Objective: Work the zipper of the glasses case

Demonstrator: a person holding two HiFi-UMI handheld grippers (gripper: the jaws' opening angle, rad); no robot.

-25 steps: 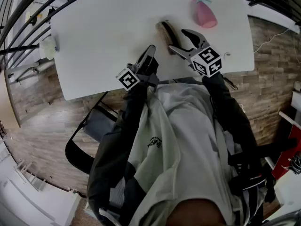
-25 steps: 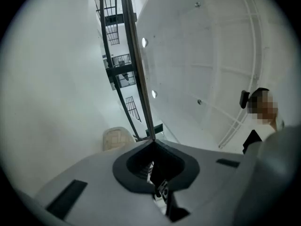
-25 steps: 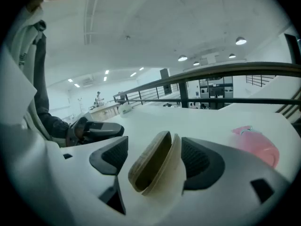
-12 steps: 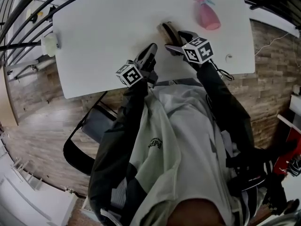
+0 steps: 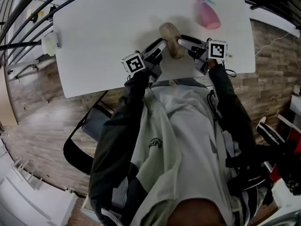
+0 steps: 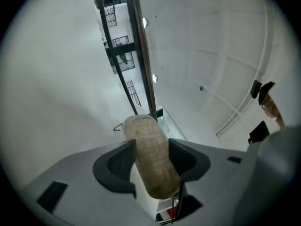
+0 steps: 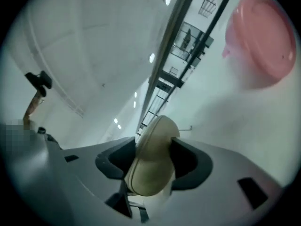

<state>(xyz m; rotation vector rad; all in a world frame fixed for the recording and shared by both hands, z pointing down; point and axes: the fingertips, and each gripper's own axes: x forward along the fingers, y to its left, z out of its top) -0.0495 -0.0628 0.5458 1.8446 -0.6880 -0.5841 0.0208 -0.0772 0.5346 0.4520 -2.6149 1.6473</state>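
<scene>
On the white table [image 5: 94,36], the left gripper [image 5: 159,48], its jaws just opened, presses both pads on the tan woven oval glasses case [image 5: 169,34] between them. The right gripper [image 5: 185,46], its jaws just closing, clamps the case's other end.

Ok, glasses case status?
Left gripper jaws just opened, pads now on glasses case. Right gripper just closed on other end. Pink spray bottle apart.
</scene>
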